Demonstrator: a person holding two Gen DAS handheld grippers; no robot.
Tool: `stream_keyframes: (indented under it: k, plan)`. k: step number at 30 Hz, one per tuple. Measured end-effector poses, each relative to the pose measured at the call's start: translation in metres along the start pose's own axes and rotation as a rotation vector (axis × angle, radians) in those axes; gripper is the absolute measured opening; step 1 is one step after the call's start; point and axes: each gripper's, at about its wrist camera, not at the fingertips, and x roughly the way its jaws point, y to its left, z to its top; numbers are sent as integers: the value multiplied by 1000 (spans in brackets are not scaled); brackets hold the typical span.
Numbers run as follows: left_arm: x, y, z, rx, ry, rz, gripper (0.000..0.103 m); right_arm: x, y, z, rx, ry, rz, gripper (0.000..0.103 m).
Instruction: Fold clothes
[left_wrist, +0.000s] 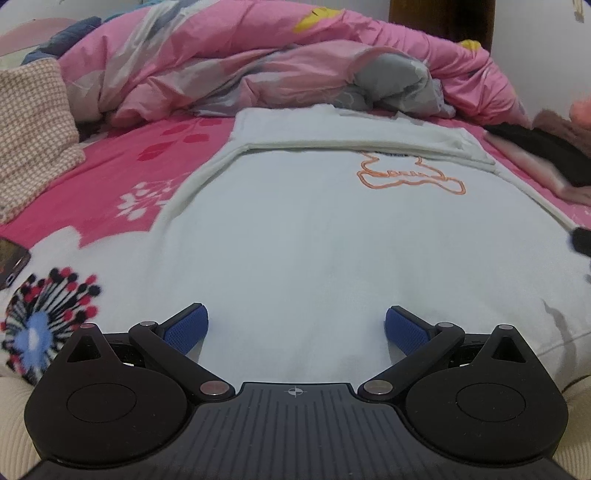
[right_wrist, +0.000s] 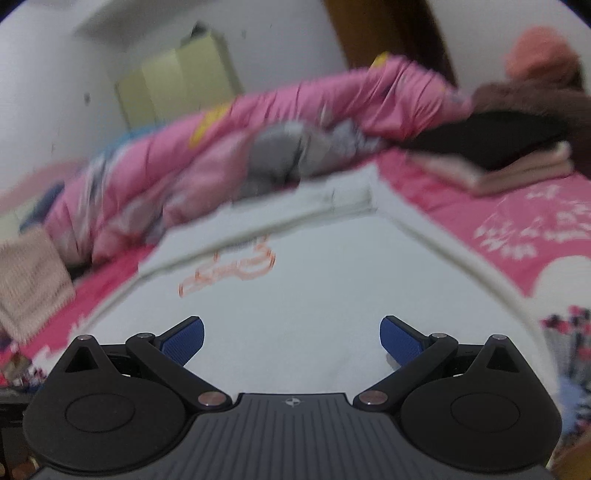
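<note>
Both tongs, left (left_wrist: 296, 325) and right (right_wrist: 291, 334), hung spread wide and empty above a pale shirt (left_wrist: 295, 221) lying mid-frame on the pink bed (left_wrist: 110, 184), its far end already turned over. The next fold apparently required pinching the near hem.

White wall (right_wrist: 55, 74), pale green cupboard (right_wrist: 177, 81), brown headboard (left_wrist: 439, 22)

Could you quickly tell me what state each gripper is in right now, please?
Left gripper: open, holding nothing, over the pale T-shirt.
Right gripper: open, holding nothing, over the same shirt.
</note>
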Motion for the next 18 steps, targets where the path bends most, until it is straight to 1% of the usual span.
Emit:
stream_keyframes:
  k: [3, 5, 7, 10, 13, 14, 17, 18]
  plan:
    - [-13, 12, -6, -28, -24, -7, 103, -25, -15, -7, 54, -80, -21, 103]
    - [-21, 19, -10, -47, -42, -11, 103, -37, -23, -11, 86, -116, -34, 103]
    - [-30, 27, -18, -54, -78, -14, 103, -48, -26, -16, 98, -147, -45, 103]
    - [-37, 33, -32, -48, -105, -21, 103, -56, -23, -21, 71, -164, -65, 103]
    - [-39, 35, -42, -35, -116, -35, 101, -60, -9, -26, 6, -160, -101, 102]
    - [-40, 35, -46, -30, -119, -41, 98, -61, -4, -28, -19, -157, -115, 100]
    - [-41, 35, -51, -16, -131, -55, 97, -61, 15, -36, -117, -136, -154, 91]
    - [-42, 35, -52, -11, -140, -59, 95, -63, 24, -42, -165, -126, -165, 82]
